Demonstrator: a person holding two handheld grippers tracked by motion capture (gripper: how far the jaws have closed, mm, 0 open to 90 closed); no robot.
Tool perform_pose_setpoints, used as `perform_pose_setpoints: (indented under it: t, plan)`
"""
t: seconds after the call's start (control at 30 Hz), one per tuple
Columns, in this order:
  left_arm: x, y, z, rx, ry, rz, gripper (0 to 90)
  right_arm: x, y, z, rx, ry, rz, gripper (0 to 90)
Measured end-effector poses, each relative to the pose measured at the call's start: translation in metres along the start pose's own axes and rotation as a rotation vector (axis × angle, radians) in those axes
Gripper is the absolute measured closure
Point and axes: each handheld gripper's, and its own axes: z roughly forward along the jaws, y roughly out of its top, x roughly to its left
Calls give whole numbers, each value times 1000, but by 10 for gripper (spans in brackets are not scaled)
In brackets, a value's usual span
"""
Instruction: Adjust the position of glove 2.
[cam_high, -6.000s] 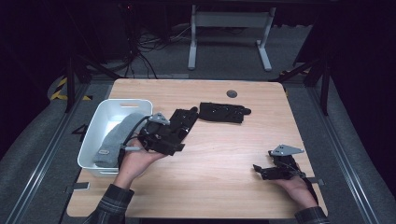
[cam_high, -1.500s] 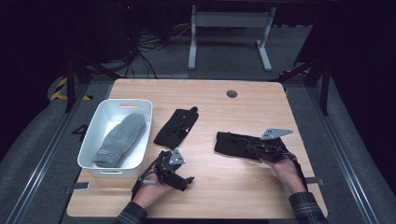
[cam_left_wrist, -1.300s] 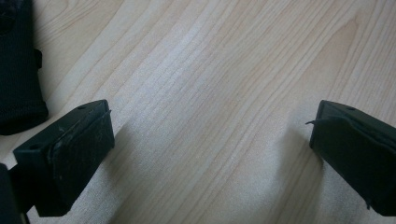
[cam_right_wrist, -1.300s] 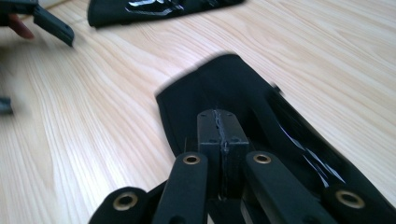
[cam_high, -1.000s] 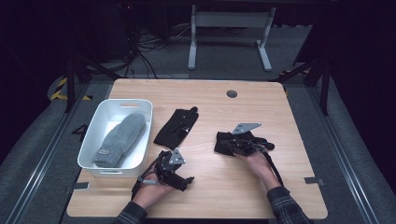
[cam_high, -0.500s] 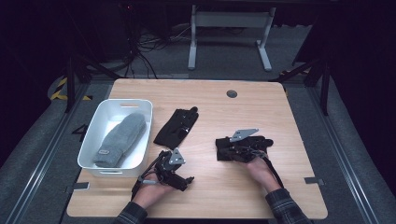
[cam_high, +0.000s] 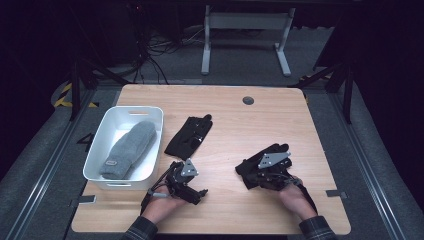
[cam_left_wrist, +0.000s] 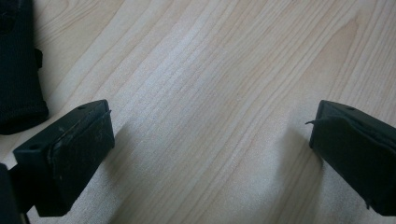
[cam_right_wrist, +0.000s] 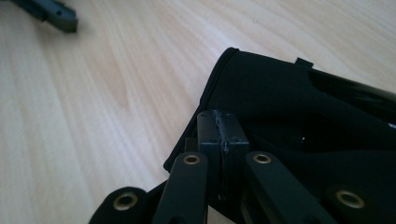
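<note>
While 2 black gloves are lying outside the white bin (cam_high: 104, 152), sorting appears partly done.

Progress: judging by the layout, 1 item is sitting in the bin; 2 are waiting on the wooden table (cam_high: 240, 125).
Bin contents: grey mitten (cam_high: 129, 149) is lying lengthwise inside, cuff toward the near wall.
Gloved item 1: first black glove (cam_high: 189, 135) is resting just right of the bin, untouched.
Gloved item 2: second black glove (cam_high: 260, 165) is lying well right of the bin, under the right claw.
Right gripper (cam_right_wrist: 223, 140): jaws are clenching together on the second glove's fabric near its cuff.
Left gripper (cam_left_wrist: 210, 149): jaws are standing released, wide apart over bare wood, near the bin's front corner.
Remaining: both black gloves likely going binward.
</note>
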Motion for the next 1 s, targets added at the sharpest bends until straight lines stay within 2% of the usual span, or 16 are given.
perform_pose_setpoints:
  t: [0.27,0.47,0.6,0.73,0.8,0.9,1.0]
  plan:
    - [0,0,0,0,1,0,3,8,-22,-20,11,1,11,900]
    - [0,0,0,0,0,-1,3,9,-50,-45,14,-18,46,900]
    - [0,0,0,0,0,-2,3,7,-60,-58,-2,-36,59,900]
    - [0,0,0,0,0,-2,2,-1,-54,-67,-61,-87,73,900]
    - [0,0,0,0,0,-2,3,-9,-46,-68,-90,-122,94,900]
    - [0,0,0,0,0,-2,2,-22,-34,-64,-113,-159,114,900]
    - [0,0,0,0,0,-2,3,-33,-25,-56,-126,-177,135,900]
